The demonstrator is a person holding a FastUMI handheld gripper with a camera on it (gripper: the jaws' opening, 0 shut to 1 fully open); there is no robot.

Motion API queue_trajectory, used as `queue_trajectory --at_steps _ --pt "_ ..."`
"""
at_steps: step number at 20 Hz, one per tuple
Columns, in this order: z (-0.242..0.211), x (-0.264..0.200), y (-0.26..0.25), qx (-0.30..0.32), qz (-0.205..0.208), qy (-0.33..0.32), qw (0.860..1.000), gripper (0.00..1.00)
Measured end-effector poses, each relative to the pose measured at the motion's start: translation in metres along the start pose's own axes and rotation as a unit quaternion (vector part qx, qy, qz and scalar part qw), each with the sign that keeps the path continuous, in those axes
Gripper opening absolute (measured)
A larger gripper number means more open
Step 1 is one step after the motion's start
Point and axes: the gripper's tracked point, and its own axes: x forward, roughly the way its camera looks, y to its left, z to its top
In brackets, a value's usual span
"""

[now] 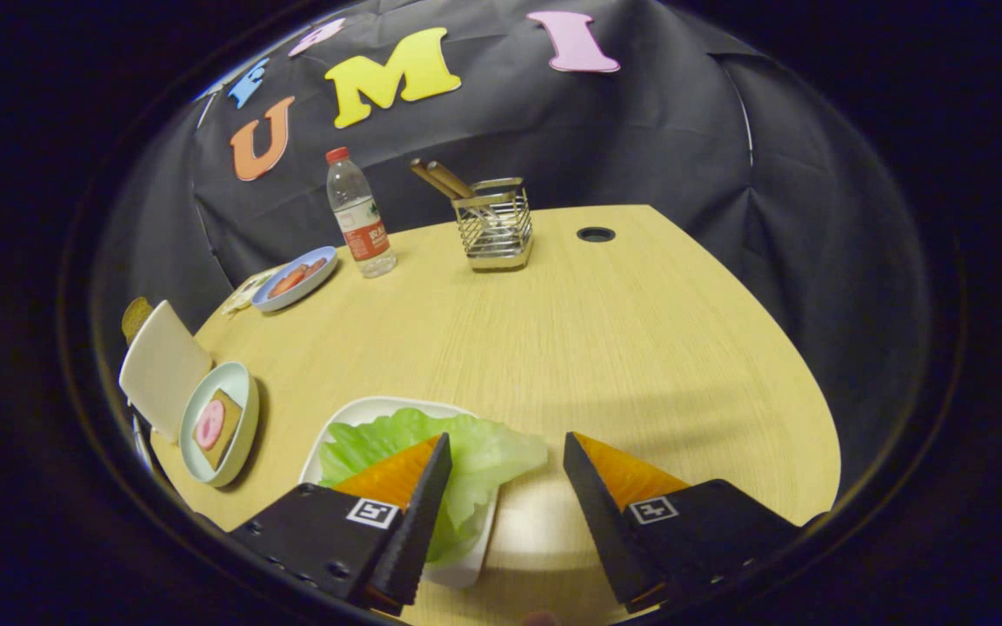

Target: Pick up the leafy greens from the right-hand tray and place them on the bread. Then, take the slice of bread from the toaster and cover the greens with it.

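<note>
The gripper (505, 456) hovered with its jaws wide and nothing between them, low over the near edge of the tabletop (605, 348). The leafy greens (475, 448) lay in their white tray (353, 416) by that edge — one finger above the leaf, the other over bare wood, so probably lining up a pinch. Toward the left edge, bread (221, 426) waited on a plate (236, 382) beside the toaster (162, 365).

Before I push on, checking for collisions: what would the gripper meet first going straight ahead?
Probably bare table; the open gripper has the greens mostly under its left finger. Farther on stands the wire holder, though depth is unclear.
</note>
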Motion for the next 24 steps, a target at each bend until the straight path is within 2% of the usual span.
queue_trajectory --at_steps 6,8,12,13,16,19,21,24 --pt "-0.001 -0.001 0.0 -0.012 0.001 0.013 1.0 0.4" --pt "0.0 -0.003 0.0 -0.015 -0.004 0.013 1.0 0.4" --pt "0.004 -0.004 -0.009 -0.034 -0.041 0.006 0.999 0.14" --pt "0.006 -0.006 -0.011 -0.033 -0.046 0.004 0.998 0.02" --pt "0.016 -0.018 -0.002 -0.032 -0.035 -0.013 0.999 0.01" --pt "0.037 -0.036 0.02 -0.028 -0.001 -0.036 0.999 0.01" --pt "0.047 -0.043 0.022 -0.055 -0.01 -0.052 0.997 0.01" --pt "0.045 -0.033 0.021 -0.07 -0.021 -0.042 0.996 0.01"
